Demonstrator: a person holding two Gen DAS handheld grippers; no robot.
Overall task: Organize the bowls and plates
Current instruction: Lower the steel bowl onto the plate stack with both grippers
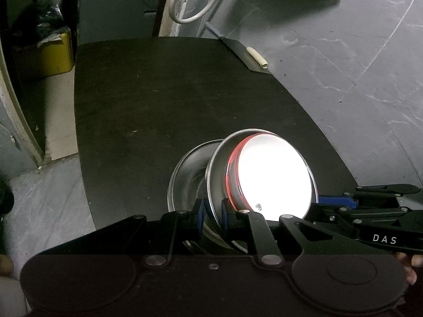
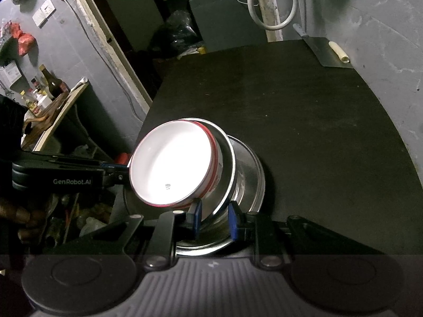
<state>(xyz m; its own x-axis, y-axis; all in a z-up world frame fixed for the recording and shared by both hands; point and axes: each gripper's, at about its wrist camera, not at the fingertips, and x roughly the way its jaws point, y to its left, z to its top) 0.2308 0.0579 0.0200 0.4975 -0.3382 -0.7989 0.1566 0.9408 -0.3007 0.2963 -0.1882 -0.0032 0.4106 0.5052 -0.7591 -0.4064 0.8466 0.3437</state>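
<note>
A white bowl with a red rim (image 1: 275, 177) (image 2: 171, 163) sits nested in a tilted upper steel bowl (image 1: 218, 169) (image 2: 228, 163). Both lean over a lower steel bowl (image 1: 185, 177) (image 2: 253, 169) that stands on the black table (image 1: 158, 92). My left gripper (image 1: 213, 211) is shut on the upper steel bowl's near rim, with one blue pad outside the wall and one inside. My right gripper (image 2: 214, 218) is shut on the same bowl's rim from the other side. In the left wrist view its fingers (image 1: 335, 202) reach the stack's right edge.
A cleaver (image 1: 246, 55) (image 2: 327, 52) with a pale roll on its blade lies at the table's far right corner. A white hose loop (image 1: 190, 0) hangs behind. A yellow box (image 1: 50, 52) stands far left. A shelf with bottles (image 2: 47, 87) is left of the table.
</note>
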